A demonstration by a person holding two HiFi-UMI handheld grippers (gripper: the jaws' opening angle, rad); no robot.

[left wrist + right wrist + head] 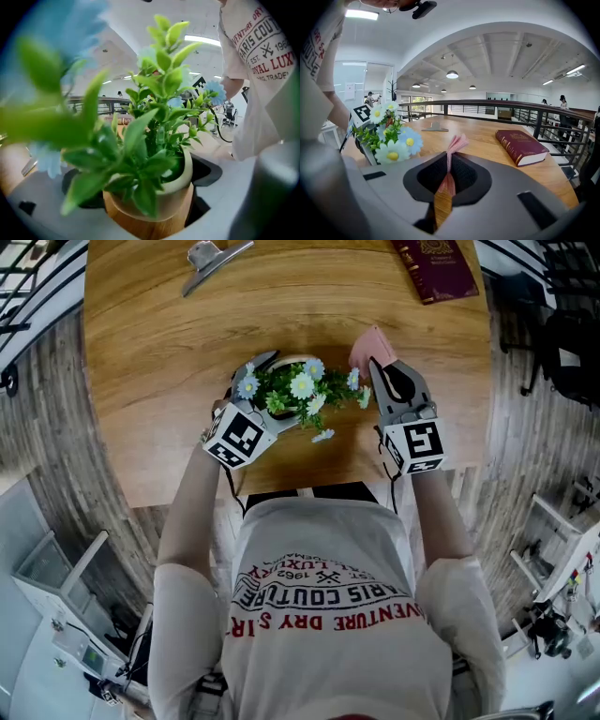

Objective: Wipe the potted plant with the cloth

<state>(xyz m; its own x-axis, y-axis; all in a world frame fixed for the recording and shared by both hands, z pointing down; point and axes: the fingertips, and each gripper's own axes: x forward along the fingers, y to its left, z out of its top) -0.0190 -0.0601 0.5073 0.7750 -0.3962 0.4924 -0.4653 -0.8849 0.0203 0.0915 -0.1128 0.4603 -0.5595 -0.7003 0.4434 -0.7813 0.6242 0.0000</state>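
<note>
Squarely within left gripper, potted plant

Bright, even light falls from ceiling lamps. Both gripper views bulge, with black corners. Potted plant leaves nearest the left claw blur heavily. Bench shadows are soft.

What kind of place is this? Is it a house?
Probably not: it looks like an open office or studio loft. The wooden table stands by a black railing, under a high white ceiling with round lamps.
</note>
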